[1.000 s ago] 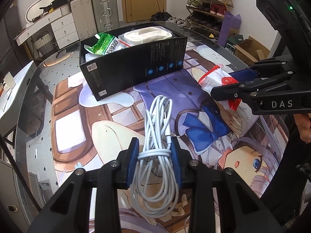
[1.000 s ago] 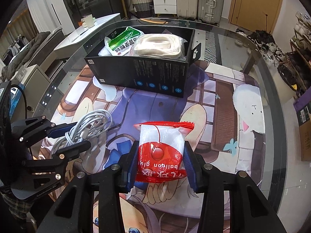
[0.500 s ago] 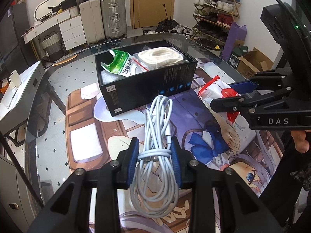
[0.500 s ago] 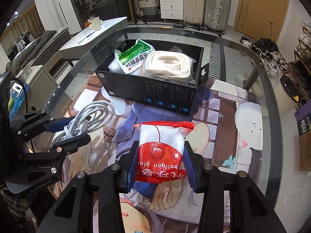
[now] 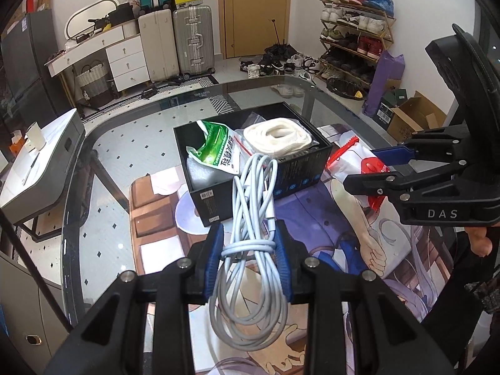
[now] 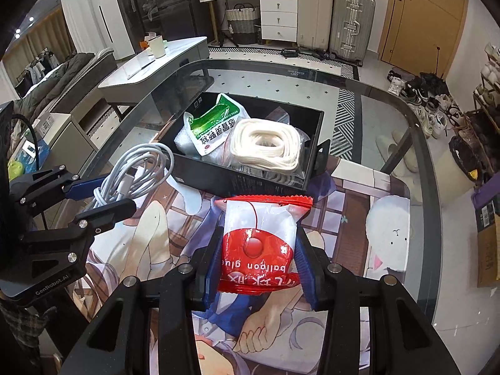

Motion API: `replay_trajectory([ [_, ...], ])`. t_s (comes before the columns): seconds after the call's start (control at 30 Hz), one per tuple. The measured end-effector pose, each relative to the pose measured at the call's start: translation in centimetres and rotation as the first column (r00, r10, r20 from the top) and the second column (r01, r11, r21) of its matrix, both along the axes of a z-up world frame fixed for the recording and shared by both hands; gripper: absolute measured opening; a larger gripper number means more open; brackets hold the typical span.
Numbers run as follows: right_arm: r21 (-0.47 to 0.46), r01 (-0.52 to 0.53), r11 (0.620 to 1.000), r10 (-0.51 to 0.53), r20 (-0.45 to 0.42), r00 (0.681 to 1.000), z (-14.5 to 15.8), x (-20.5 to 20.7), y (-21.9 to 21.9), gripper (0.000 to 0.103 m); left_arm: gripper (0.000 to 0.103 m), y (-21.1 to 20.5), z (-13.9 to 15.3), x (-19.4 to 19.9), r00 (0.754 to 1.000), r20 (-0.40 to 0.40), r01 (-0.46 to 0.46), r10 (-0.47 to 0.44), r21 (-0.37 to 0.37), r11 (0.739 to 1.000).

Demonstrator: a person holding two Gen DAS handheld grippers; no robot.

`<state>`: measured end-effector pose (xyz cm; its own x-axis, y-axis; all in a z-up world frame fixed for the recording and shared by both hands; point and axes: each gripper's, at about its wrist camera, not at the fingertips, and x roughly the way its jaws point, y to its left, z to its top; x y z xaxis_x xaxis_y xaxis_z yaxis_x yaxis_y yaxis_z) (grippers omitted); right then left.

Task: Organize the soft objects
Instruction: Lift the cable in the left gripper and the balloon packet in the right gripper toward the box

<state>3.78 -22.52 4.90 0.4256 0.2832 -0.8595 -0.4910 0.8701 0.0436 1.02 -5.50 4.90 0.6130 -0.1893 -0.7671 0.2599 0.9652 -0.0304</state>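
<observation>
Lifting is shown: left fingers [image 5: 250, 257] clamped on the cable bundle [image 5: 254, 206], right fingers [image 6: 257, 267] on the glue packet [image 6: 259, 243], both raised higher than a second ago, with the black box [image 6: 265, 184] ahead, ready for deposit.

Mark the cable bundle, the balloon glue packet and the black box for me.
cable bundle [image 5: 254, 218], left wrist view, strands just above the wrapped waist.
balloon glue packet [image 6: 257, 247], right wrist view, on the red printed circle.
black box [image 6: 250, 184], right wrist view, on its near outer wall.
</observation>
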Motion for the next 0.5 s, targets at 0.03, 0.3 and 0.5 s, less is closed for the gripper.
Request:
replay_trajectory([
  [0.03, 0.002, 0.002, 1.0, -0.002, 0.002, 1.0, 0.2, 0.2, 0.0, 0.043, 0.03, 0.0, 0.2, 0.1, 1.0, 0.003, -0.001, 0.001, -0.001, 1.0],
  [0.3, 0.016, -0.003, 1.0, 0.003, 0.018, 1.0, 1.7, 1.9, 0.3, 0.043, 0.03, 0.4, 1.6, 1.7, 1.0, 0.02, -0.007, 0.007, -0.002, 1.0],
  [0.5, 0.02, -0.007, 1.0, 0.006, 0.028, 1.0, 2.6, 3.3, 0.6, 0.043, 0.03, 0.6, 2.4, 2.9, 1.0, 0.026, -0.011, 0.011, -0.005, 1.0],
])
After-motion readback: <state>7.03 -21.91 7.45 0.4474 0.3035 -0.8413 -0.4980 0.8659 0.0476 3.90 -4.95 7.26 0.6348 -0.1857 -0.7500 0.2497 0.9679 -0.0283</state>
